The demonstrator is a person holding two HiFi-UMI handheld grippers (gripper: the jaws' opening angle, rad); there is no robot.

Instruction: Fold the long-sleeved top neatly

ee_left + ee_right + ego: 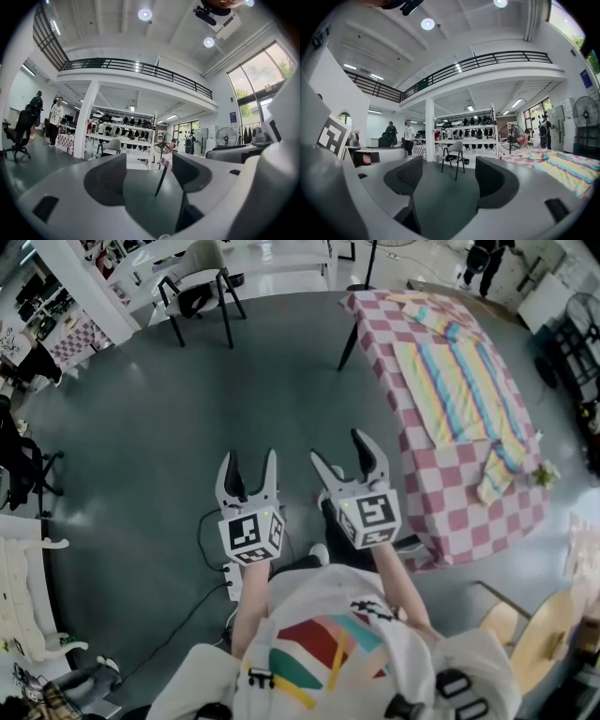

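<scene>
Fold not started. The top (459, 381) lay spread flat and full length on the worktop (450, 512), with no fold in it. One end was bunched at the worktop's near right edge (497, 474); sleeve or hem, couldn't tell from the head view. All folds left to do.

Left tool (249, 460) and right tool (339, 448) were both held in the air over the floor (169, 427), off the worktop's near left corner and well apart from the top. Both had their jaws wide apart with nothing between them, only floor and room showing through.

Materials:
- Top: soft, thin cloth with lengthwise pastel stripes in yellow, blue and pink. Mostly smooth, wrinkled at the bunched end.
- Worktop: covered in a pink-and-white check cloth draping over the edges, on a thin dark slanted leg (349, 343).
- Tools: grey moulded jaws, curved, with dark pads; the right pads looked fine-textured.
- Floor: dark grey, smooth, slightly glossy.
</scene>
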